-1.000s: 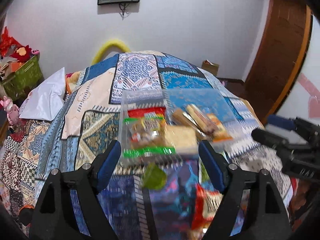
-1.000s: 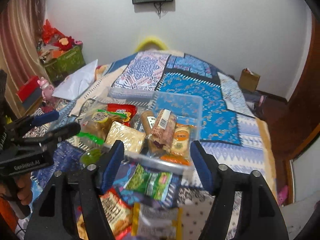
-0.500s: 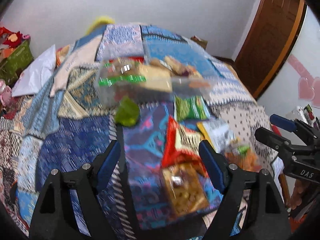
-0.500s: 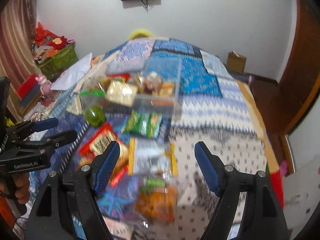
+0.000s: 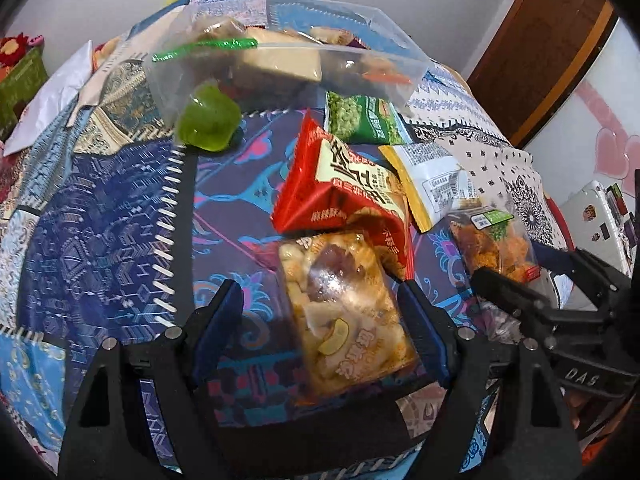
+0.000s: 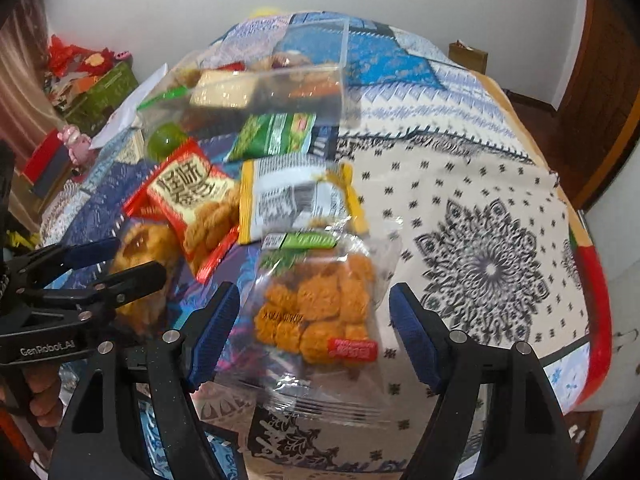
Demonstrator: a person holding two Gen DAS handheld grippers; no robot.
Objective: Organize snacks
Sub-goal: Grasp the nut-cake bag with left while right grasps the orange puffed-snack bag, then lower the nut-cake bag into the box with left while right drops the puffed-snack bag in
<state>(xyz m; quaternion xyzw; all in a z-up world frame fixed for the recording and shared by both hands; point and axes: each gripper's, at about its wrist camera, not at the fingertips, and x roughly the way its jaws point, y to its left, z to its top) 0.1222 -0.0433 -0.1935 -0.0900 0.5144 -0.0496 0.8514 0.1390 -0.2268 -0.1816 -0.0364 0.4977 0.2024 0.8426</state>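
both my tongs have come down from over the clear box to the loose snacks near the bed's front edge. my left tongs, closing, sit around the nut bag. my right tongs, open, sit around the orange puff bag. grabbing comes next. white walls, brown door.

- A bedroom in a home, by the look of it.
- A bed under a patchwork quilt fills the room.
- A white pillow lies at its far left.
- A wooden door stands at the right.
- Soft toys, perhaps, are heaped in a green box.
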